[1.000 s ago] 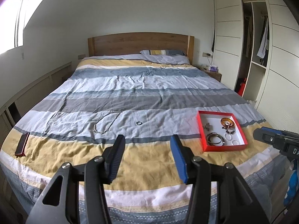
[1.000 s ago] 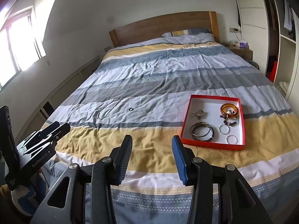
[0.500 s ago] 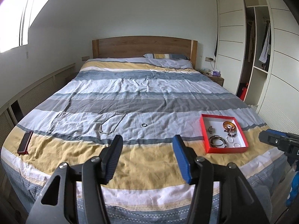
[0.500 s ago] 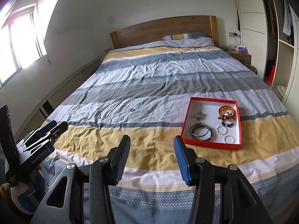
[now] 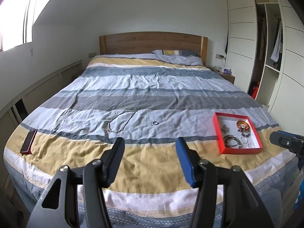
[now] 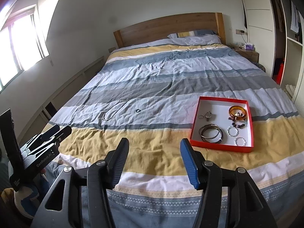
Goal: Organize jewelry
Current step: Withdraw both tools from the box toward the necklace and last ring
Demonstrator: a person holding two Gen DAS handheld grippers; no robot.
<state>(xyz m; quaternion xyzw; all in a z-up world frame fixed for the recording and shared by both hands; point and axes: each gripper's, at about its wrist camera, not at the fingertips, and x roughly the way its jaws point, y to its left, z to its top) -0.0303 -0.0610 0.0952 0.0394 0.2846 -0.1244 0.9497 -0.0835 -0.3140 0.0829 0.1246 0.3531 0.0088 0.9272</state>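
A red tray with a white inside lies on the striped bedspread at the right. It holds an amber bangle, dark metal bangles, thin silver rings and small pieces. A silver chain necklace and a small ring lie loose on the bedspread, left of the tray. My left gripper and my right gripper are both open and empty, held above the bed's foot, well short of the jewelry.
A red phone lies at the bed's left edge. The wooden headboard and pillows are at the far end. A wardrobe and a nightstand stand at the right, and a window wall at the left.
Both grippers have pulled back and lifted a little from the bed, so the bed and tray look smaller and farther. Both stay open. The jewelry has not moved.
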